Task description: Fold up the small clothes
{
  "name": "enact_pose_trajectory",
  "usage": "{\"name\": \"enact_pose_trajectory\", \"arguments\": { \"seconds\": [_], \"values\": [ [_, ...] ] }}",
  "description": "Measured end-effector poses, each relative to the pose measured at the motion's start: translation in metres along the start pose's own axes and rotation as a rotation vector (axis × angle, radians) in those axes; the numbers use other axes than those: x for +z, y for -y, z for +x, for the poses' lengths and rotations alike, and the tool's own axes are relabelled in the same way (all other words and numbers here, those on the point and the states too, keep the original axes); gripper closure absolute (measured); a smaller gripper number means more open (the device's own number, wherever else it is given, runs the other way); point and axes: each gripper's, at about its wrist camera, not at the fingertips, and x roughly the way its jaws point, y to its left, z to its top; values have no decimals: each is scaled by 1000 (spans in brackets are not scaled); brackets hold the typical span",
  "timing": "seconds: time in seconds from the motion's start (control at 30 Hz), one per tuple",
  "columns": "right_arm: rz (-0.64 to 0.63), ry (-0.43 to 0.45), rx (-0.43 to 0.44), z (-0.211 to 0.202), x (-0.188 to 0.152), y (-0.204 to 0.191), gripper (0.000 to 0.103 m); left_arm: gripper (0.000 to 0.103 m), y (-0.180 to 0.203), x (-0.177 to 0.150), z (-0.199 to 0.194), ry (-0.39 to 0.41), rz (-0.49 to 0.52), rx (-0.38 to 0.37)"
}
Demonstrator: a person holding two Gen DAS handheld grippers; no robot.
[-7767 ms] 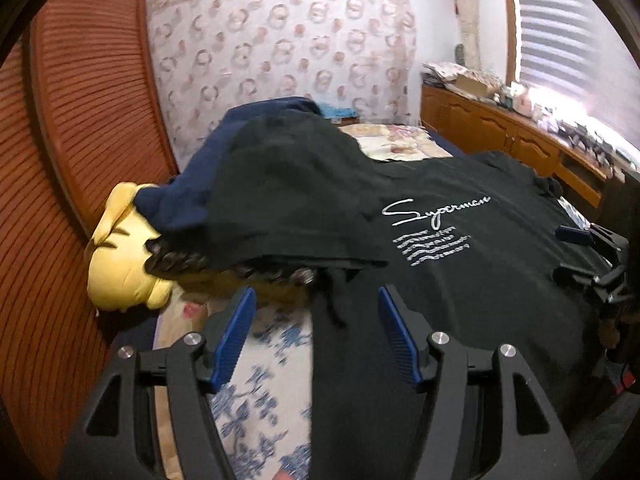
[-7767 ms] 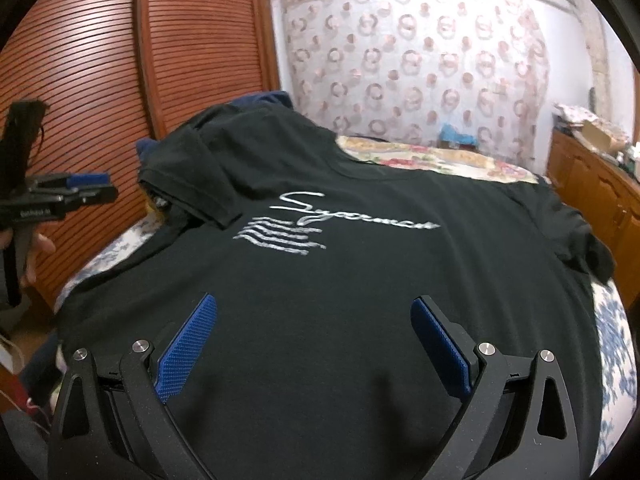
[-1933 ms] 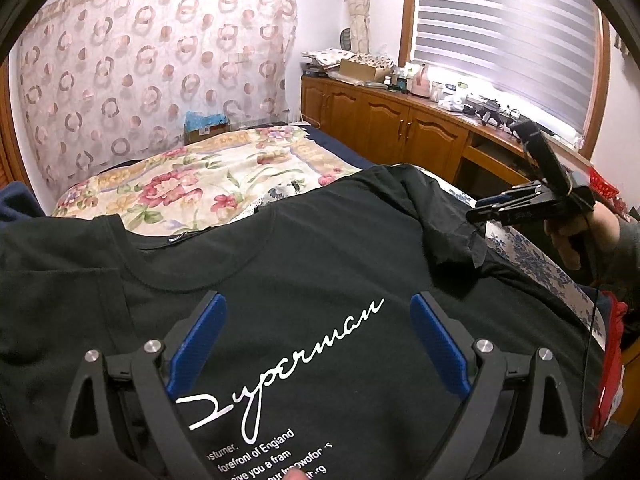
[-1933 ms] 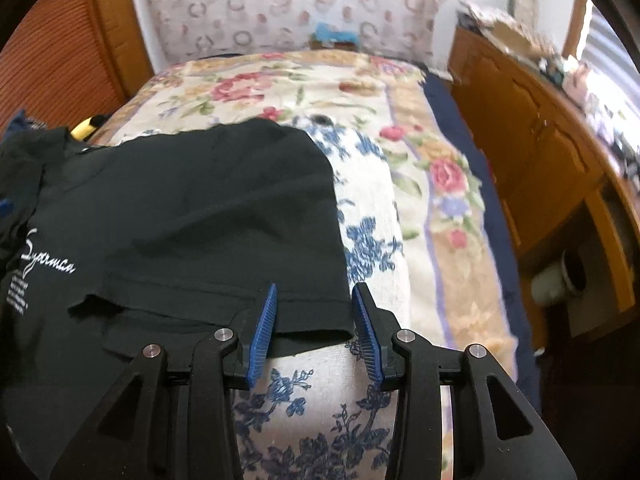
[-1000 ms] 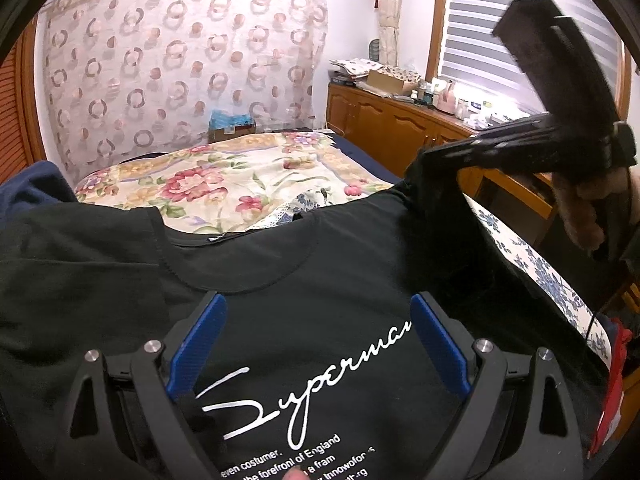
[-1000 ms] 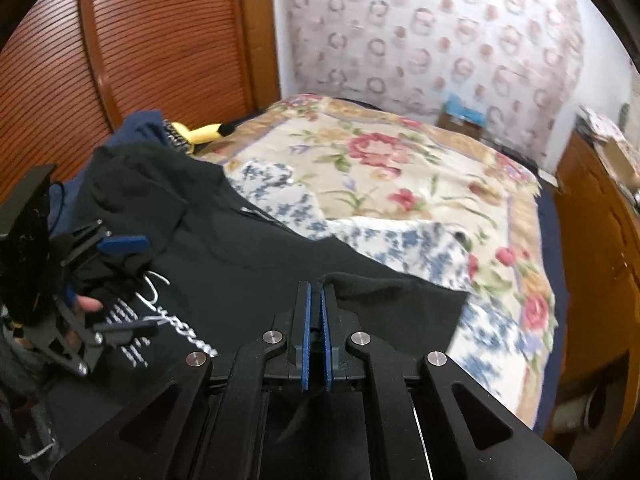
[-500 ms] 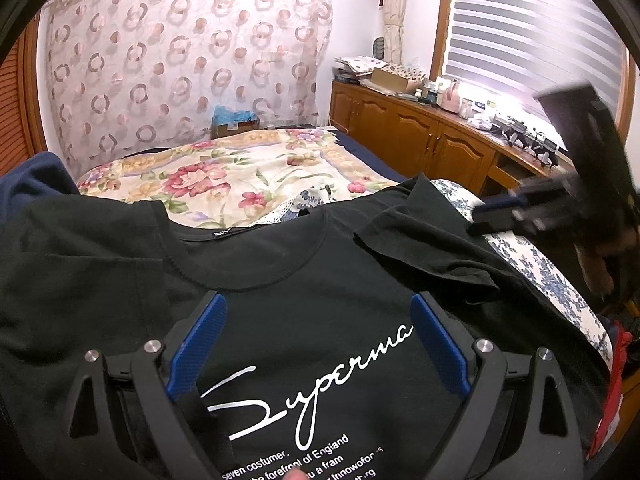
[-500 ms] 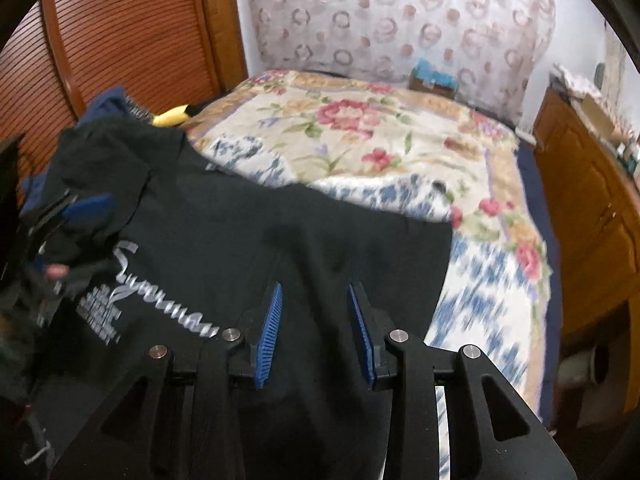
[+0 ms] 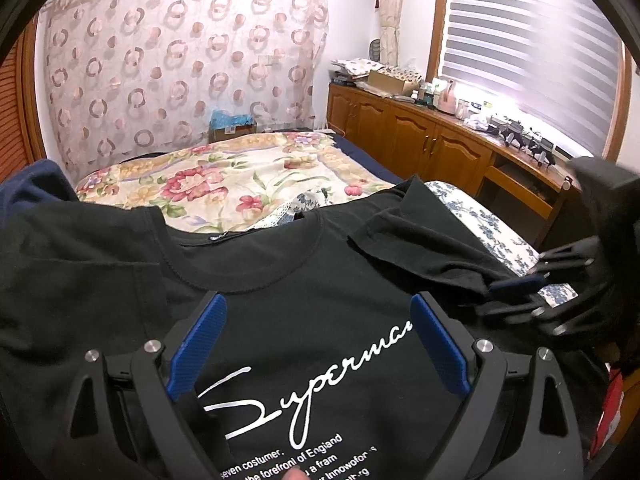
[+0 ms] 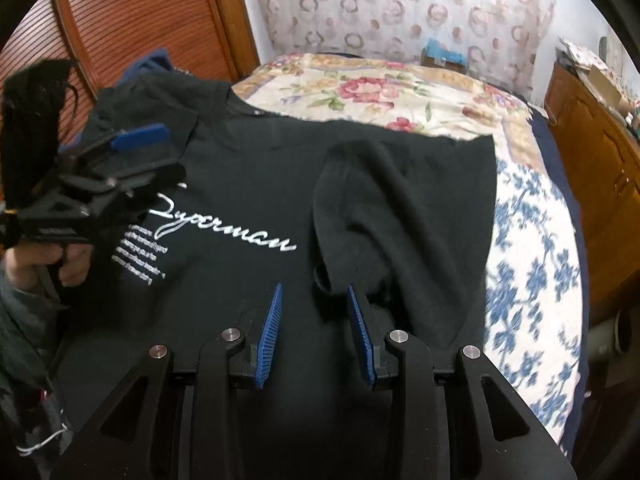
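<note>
A black T-shirt (image 9: 320, 272) with white "Superman" script lies face up on the bed. Its right sleeve (image 10: 400, 208) is folded inward over the chest, slightly rumpled. My left gripper (image 9: 318, 300) hovers open and wide over the print, below the collar, with nothing between its blue pads. My right gripper (image 10: 314, 289) stands open just short of the folded sleeve's end, and its pads are clear of the cloth. In the left wrist view the right gripper (image 9: 520, 280) sits at the shirt's right edge. The right wrist view shows the left gripper (image 10: 160, 154) in a person's hand.
A floral bedspread (image 9: 224, 180) covers the bed beyond the collar, with a blue-and-white patterned sheet (image 10: 532, 248) along the right side. A navy garment (image 9: 28, 184) lies at the far left. Wooden cabinets (image 9: 420, 140) line the right wall, and a slatted wooden door (image 10: 132, 12) stands on the left.
The right gripper carried the sleeve inward over the shirt, opened and dropped it there, then sank and drew back toward the shirt's right edge. The left gripper stayed still and open.
</note>
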Motion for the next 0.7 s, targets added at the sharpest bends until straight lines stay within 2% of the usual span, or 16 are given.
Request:
{"name": "enact_pose_trajectory", "arguments": {
  "seconds": [0.27, 0.3, 0.37, 0.4, 0.5, 0.57, 0.6, 0.67, 0.7],
  "values": [
    [12, 21, -125, 29, 9, 7, 70, 9, 4, 0, -5, 7, 12, -5],
    [3, 26, -136, 30, 10, 5, 72, 9, 4, 0, -6, 7, 11, -4],
    [-25, 33, -169, 30, 12, 4, 86, 9, 3, 0, -8, 7, 8, -4],
    [-29, 36, -158, 29, 11, 4, 95, 9, 3, 0, -8, 8, 6, -4],
    [-20, 28, -69, 17, 14, 8, 98, 9, 3, -1, -9, 6, 9, -5],
    [-28, 25, 39, 0, 16, 7, 98, 8, 3, 0, -8, 6, 8, -5],
    [-39, 18, 75, -6, 16, 5, 98, 9, 3, 0, -8, 5, 8, -6],
    [-71, 31, 95, -22, 17, 1, 95, 9, 2, 0, -8, 1, 9, -5],
    [-83, 33, 102, -27, 17, 1, 86, 9, 2, -1, -9, 1, 10, -5]
  ]
}}
